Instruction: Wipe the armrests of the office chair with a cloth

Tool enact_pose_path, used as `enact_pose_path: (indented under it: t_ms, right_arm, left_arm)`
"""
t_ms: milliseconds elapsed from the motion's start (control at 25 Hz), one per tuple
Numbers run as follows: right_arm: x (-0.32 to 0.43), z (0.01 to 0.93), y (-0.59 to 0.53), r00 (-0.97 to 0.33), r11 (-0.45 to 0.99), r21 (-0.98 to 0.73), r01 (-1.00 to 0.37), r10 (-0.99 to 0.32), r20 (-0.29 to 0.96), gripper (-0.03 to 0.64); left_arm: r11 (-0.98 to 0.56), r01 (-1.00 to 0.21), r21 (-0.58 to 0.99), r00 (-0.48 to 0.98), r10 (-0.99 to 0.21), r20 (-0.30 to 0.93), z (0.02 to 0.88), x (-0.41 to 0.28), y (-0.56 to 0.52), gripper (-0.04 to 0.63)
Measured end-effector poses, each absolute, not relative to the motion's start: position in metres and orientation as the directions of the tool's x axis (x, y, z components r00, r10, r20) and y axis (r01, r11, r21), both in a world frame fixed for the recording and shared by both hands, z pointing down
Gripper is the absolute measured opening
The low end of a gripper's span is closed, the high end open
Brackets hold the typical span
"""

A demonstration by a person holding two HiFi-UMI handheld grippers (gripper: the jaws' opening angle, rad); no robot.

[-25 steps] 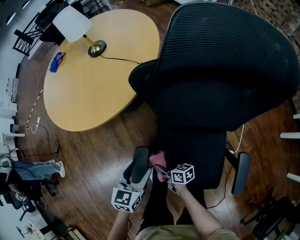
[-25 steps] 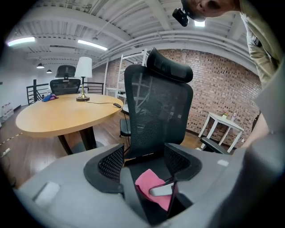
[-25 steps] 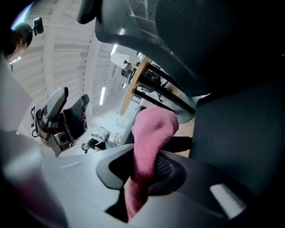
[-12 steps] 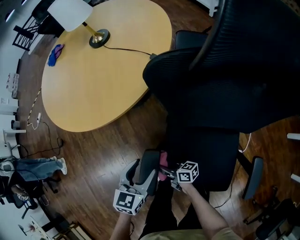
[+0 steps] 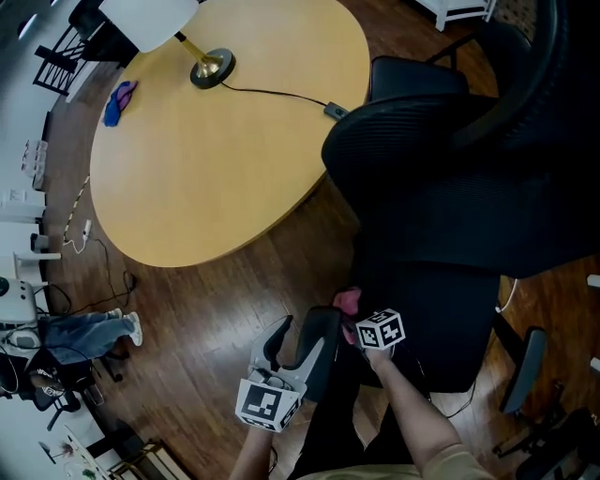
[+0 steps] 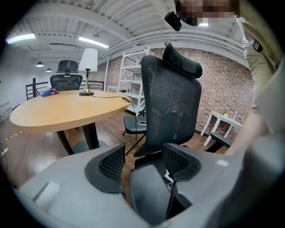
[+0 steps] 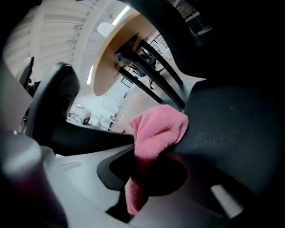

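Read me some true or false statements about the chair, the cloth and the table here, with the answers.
The right gripper holds a pink cloth. True.
The lamp lies on the floor. False: it stands on the round table.
The armrest sits between the left gripper's jaws. True; they have just been closing and are not yet pressing on it.
The office chair is white. False: it is black.

Ceiling strip lights at eleven o'clock brighten the left gripper view; fisheye bending blackens its corners. The head view is evenly lit across the bench; the right gripper view is dim, blurred.
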State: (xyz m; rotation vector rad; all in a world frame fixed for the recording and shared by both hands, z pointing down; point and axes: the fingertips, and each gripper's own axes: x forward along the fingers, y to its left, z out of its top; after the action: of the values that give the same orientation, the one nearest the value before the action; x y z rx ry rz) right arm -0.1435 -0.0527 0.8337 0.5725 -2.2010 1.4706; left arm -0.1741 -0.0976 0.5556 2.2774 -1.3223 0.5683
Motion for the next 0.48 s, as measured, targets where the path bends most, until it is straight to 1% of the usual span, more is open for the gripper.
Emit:
enact_pose_path:
  t_ms: [120,200,280,400,480]
  right_arm:
    - [-0.138,0.855,-0.068,-0.795,0.308,-0.738,-0.6,-0.127,0.593,0.057]
    - [-0.136,0.855,-0.079,-0.792,0.302,-0.735,-0.607,-0.159,0.589,0.058]
    - [-0.14,0.85,-0.087,-0.803,0.314,-0.742,-0.593,-0.165,0.572,0.057]
    - [-0.144,0.821,-0.088,-0.857,0.353,-0.782,-0.514,-0.173,0.485,0.058]
    - [-0.149,0.782,-0.078,-0.911,0.376,-0.831,-0.411,-0.211,0.356,0.058]
  left_arm:
    - [-0.445,-0.879,0.169,0.458,-0.695,0.554,0.562,-0.176,-0.095,0.255]
    - [-0.445,-0.879,0.174,0.46,-0.692,0.556,0.563,-0.179,-0.089,0.251]
    - [-0.45,-0.877,0.17,0.461,-0.683,0.566,0.568,-0.183,-0.082,0.247]
    - [-0.451,-0.875,0.176,0.462,-0.67,0.581,0.572,-0.186,-0.074,0.247]
    - [-0.437,-0.879,0.188,0.459,-0.675,0.577,0.568,-0.188,-0.071,0.245]
